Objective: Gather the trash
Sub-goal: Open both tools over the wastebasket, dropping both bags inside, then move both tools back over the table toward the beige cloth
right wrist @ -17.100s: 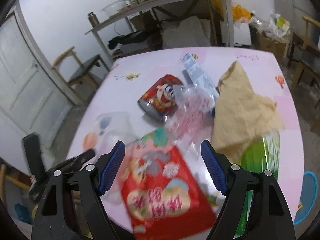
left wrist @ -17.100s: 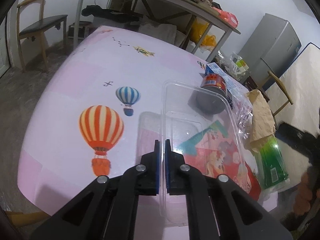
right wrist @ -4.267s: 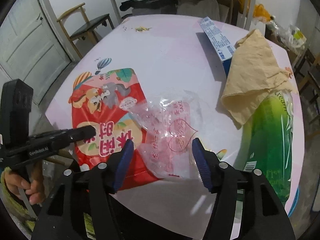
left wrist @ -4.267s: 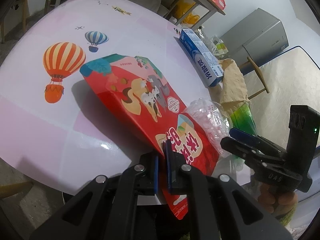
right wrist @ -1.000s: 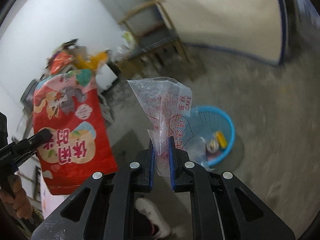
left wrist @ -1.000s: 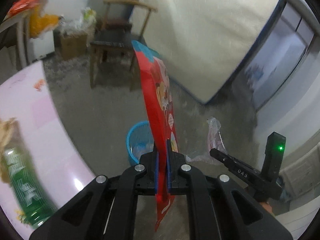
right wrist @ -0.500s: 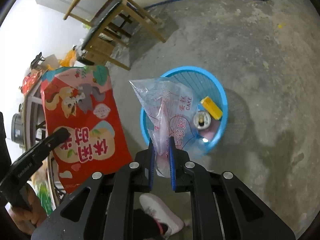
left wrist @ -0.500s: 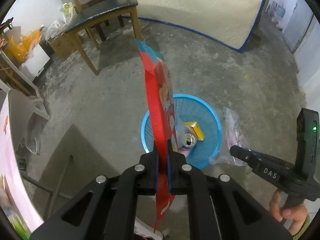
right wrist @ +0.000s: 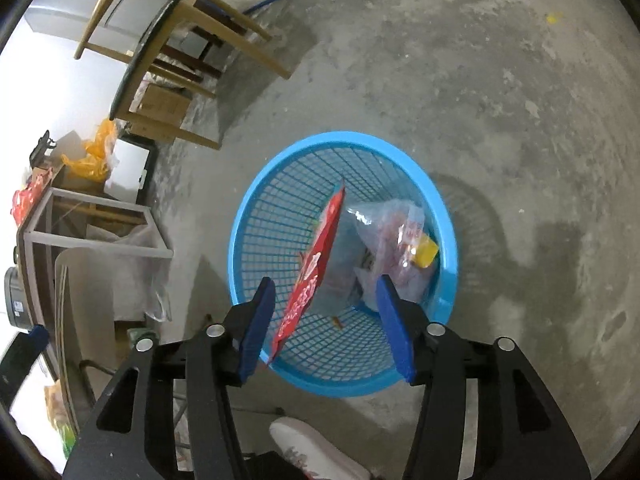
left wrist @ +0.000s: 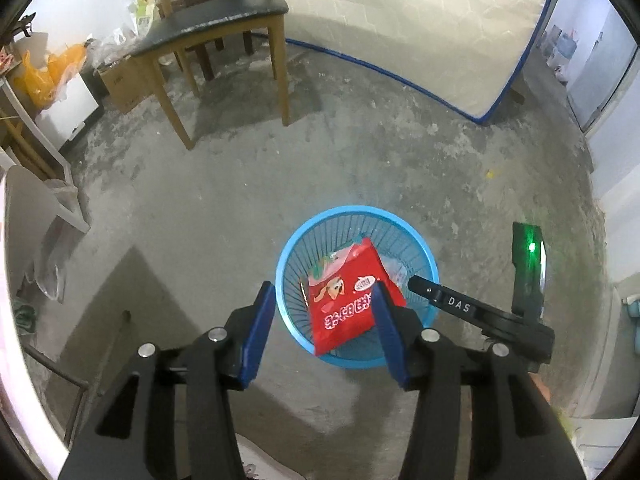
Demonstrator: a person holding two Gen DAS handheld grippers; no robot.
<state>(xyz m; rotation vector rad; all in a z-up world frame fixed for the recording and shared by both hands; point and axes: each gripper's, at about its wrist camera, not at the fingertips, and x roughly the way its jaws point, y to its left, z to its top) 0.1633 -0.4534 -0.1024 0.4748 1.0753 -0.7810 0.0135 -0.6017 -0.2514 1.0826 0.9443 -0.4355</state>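
Both wrappers lie in the blue waste basket, free of either grip.

Above the blue waste basket (right wrist: 448,236), the left hand-held gripper (left wrist: 322,322) and right hand-held gripper (right wrist: 326,322) have just been opening; their jaws stand spread with nothing pinched. Inside the basket the red snack bag (left wrist: 352,300) leans on edge, the clear cake bag (right wrist: 394,240) beside it. Beyond the basket stands a wooden chair (left wrist: 224,28), a mattress (left wrist: 420,20) behind it.
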